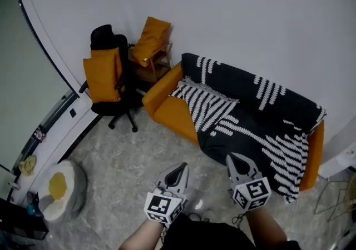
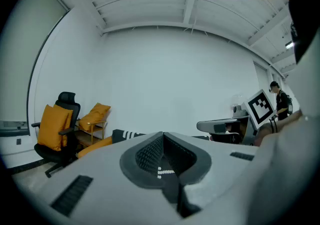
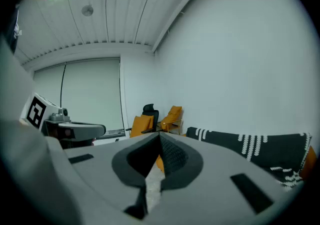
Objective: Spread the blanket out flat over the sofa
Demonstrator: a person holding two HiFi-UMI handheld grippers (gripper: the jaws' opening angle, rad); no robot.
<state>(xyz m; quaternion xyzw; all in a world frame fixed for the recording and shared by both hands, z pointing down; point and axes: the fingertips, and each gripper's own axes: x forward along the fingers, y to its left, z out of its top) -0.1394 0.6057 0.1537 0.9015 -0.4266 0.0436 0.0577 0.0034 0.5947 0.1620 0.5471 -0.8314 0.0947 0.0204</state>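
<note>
Just beside sofa (image 1: 167, 109) stands an office chair (image 1: 105, 38)

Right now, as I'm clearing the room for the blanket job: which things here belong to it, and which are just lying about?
Job: black-and-white patterned blanket; orange sofa.
Lying about: black office chair with orange cushion; wooden chair with orange cushion; round white floor pouf.

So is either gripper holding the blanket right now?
No, the left gripper and the right gripper are both shut with nothing in them, while the blanket lies draped on the sofa.
</note>
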